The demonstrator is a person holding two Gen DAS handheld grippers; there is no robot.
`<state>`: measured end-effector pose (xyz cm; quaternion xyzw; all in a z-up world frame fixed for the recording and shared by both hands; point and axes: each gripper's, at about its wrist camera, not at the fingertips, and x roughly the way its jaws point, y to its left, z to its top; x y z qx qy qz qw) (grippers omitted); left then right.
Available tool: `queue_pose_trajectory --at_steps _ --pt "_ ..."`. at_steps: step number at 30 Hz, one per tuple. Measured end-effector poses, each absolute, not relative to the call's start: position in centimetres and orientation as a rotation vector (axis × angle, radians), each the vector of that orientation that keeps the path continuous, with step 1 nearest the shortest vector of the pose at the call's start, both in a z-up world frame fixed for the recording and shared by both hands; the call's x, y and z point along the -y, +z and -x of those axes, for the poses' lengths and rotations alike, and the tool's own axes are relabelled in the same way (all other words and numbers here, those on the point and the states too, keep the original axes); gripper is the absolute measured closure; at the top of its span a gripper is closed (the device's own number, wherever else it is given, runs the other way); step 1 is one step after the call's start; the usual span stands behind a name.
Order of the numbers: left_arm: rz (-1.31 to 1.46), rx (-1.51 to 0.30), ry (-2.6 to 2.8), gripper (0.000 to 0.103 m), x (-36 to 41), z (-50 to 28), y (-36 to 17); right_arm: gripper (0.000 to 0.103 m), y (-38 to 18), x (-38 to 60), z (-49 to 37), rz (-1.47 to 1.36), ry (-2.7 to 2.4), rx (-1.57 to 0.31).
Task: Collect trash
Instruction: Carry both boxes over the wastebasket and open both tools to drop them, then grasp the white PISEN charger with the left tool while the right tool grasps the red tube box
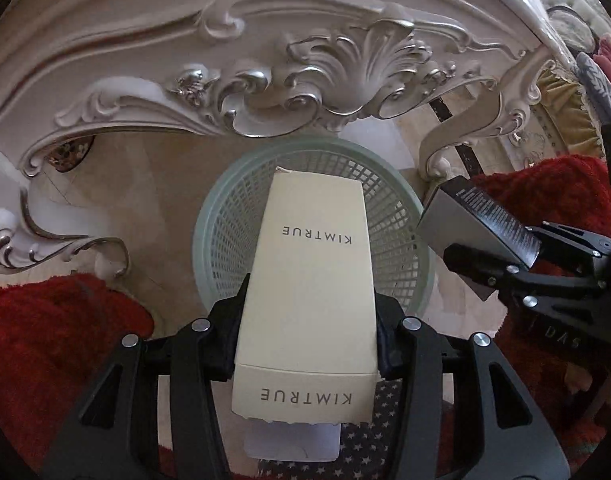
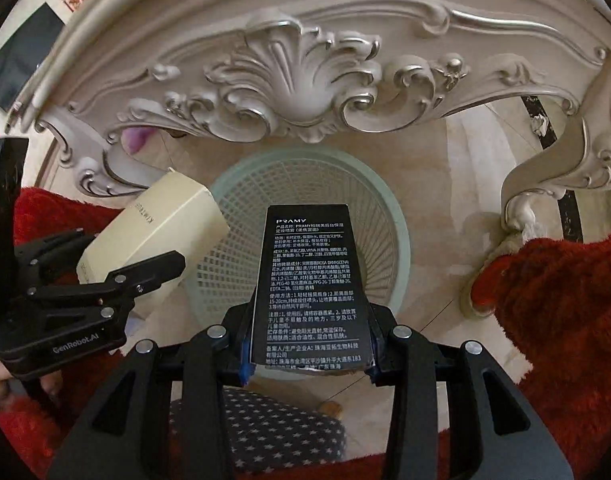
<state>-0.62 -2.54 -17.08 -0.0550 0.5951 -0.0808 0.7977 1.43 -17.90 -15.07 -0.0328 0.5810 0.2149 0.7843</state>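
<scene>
My left gripper [image 1: 309, 314] is shut on a cream KIMTRUE carton [image 1: 313, 272], held lengthwise and pointing down over a pale green mesh basket [image 1: 405, 216] on the floor. To its right, the right gripper [image 1: 521, 248] carries a dark carton [image 1: 465, 216] beside the basket's rim. In the right wrist view, my right gripper [image 2: 309, 336] is shut on this black PRAMY carton [image 2: 309, 272] above the same basket [image 2: 385, 248]. The left gripper [image 2: 117, 256] and its cream carton [image 2: 165, 220] hang at the basket's left edge. The basket looks empty inside.
An ornate white carved table apron [image 1: 345, 64] arches over the basket, with a curled leg [image 1: 437, 152] to the right. Red fluffy fabric [image 1: 45, 340] lies on both sides. Dark star-patterned cloth [image 2: 281, 432] shows below the grippers. A person's hand [image 2: 1, 384] holds the left tool.
</scene>
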Motion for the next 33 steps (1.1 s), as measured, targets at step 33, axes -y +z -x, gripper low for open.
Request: queue_pose_trajectory --at_steps 33 --pt "0.15 -0.776 0.068 0.02 -6.1 -10.9 3.7 0.031 3.3 15.8 -7.1 0.099 0.614 -0.672"
